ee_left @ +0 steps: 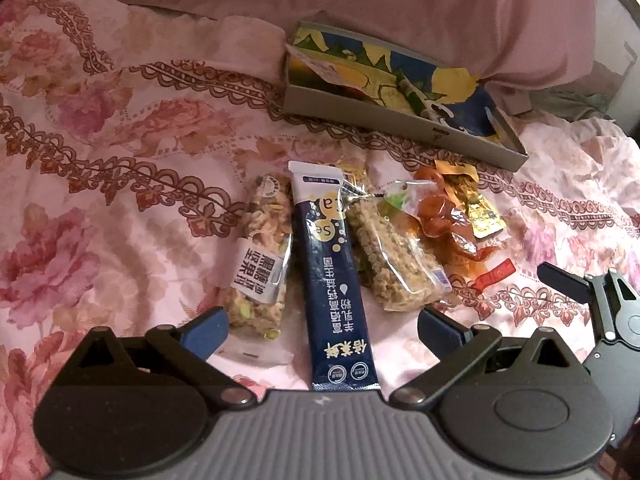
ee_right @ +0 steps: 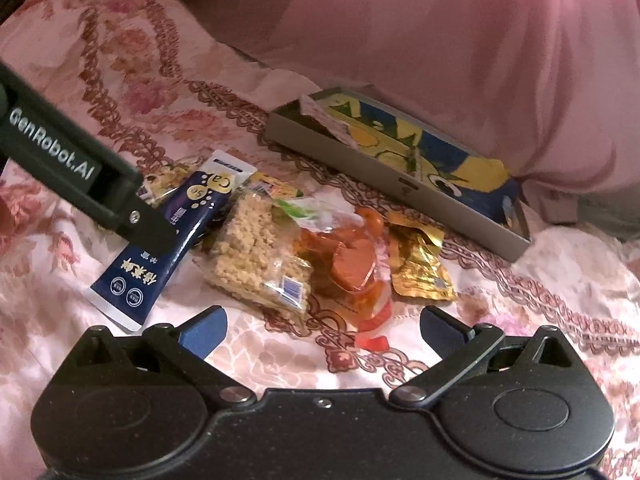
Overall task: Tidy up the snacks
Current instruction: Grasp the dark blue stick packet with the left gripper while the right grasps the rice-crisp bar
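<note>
From the left wrist we see our left gripper [ee_left: 322, 326] with its jaws spread wide and nothing between the blue pads [ee_left: 206, 330]; it hangs just above the near end of the navy sachet [ee_left: 334, 280], which lies lengthwise on the floral bedspread [ee_left: 100, 200]. Just left of the sachet lies the nut bar [ee_left: 262, 256] in clear wrap with a white label. To the sachet's right is the oat bar [ee_left: 394, 256], its upper end tucked against the sachet. Beyond that sit the orange sweets [ee_left: 452, 224] in crinkled wrap, and at their far side a gold packet [ee_left: 480, 204]. Farther back, the grey box [ee_left: 384, 114] lies open, its printed blue and yellow inside showing, with one pale packet [ee_left: 324, 68] at its left end and a thin green stick [ee_left: 412, 94] near the middle. A pink pillow [ee_left: 440, 12] presses against the box's far side. At the right edge we see part of our right gripper [ee_left: 592, 300].

From the right wrist, our right gripper [ee_right: 322, 326] also has its jaws well apart and empty, above bare bedspread [ee_right: 520, 320] just short of the sweets [ee_right: 352, 264]. The oat bar [ee_right: 260, 256] lies left of them, overlapping the sachet [ee_right: 176, 240]. The black arm of the left gripper [ee_right: 80, 172] crosses over the sachet; whether it touches it, we cannot tell. The gold packet [ee_right: 420, 268] lies right of the sweets, and the box [ee_right: 400, 188] sits behind, apart from the pile, under the pillow [ee_right: 460, 60].
</note>
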The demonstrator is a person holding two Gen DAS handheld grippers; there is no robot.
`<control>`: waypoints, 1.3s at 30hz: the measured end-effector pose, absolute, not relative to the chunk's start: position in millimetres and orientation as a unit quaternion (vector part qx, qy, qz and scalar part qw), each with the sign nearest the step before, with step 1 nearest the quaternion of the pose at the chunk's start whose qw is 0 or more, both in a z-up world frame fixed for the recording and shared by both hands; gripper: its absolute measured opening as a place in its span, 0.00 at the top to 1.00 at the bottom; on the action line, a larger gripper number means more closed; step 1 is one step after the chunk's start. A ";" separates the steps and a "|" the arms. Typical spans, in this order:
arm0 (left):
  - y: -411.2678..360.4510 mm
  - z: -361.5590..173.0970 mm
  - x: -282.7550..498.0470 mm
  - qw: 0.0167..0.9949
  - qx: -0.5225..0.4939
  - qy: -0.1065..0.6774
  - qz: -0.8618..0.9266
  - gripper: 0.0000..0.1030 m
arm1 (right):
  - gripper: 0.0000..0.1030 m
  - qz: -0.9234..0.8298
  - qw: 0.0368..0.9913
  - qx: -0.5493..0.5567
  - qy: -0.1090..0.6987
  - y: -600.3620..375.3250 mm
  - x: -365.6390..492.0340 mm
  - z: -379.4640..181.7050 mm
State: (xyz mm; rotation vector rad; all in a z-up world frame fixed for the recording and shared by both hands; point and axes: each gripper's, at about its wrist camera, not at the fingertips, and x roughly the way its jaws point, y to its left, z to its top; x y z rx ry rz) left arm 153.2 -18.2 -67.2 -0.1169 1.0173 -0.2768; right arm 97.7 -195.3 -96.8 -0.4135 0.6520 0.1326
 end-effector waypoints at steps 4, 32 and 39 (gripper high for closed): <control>-18.6 -68.1 153.5 0.863 -0.056 0.485 -0.131 0.00 | 0.01 0.071 0.923 -0.209 0.316 -192.3 98.8 -100.5; -17.7 -67.8 155.3 0.864 -0.110 0.453 -0.190 0.01 | 0.02 0.087 0.912 -0.338 0.214 -154.2 108.0 -135.3; -17.6 -76.7 171.4 0.852 -0.140 0.464 -0.200 0.03 | 0.16 0.098 0.909 -0.365 0.178 -150.1 101.1 -135.3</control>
